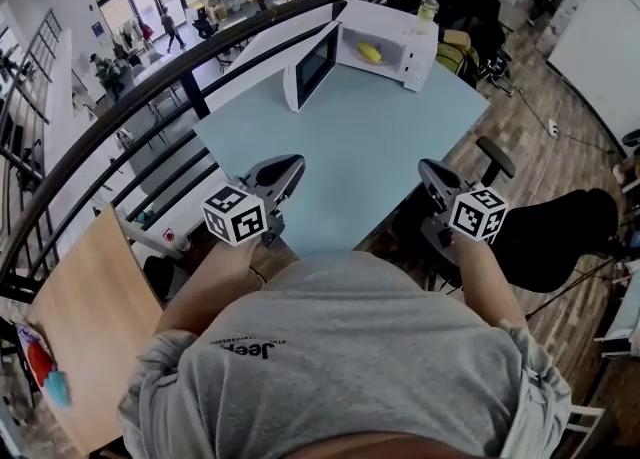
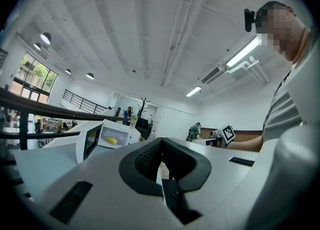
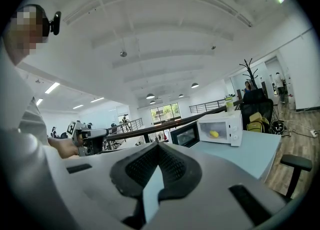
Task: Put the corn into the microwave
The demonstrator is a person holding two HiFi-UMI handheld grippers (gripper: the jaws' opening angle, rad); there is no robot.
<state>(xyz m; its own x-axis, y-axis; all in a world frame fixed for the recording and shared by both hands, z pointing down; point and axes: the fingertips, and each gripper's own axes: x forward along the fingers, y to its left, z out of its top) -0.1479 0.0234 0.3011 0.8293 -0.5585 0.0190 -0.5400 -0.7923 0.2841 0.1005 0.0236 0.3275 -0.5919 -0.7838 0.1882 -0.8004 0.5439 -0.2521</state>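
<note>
Now; corn yellow (lying inside); microwave white; door open

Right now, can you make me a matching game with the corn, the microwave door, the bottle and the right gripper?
Things:
1 corn
2 microwave door
3 bottle
4 right gripper

States:
A swung open
B jaws shut, nothing between them
C inside the microwave
D standing on top of the microwave

Pairs: 1-C, 2-A, 3-D, 4-B.
</note>
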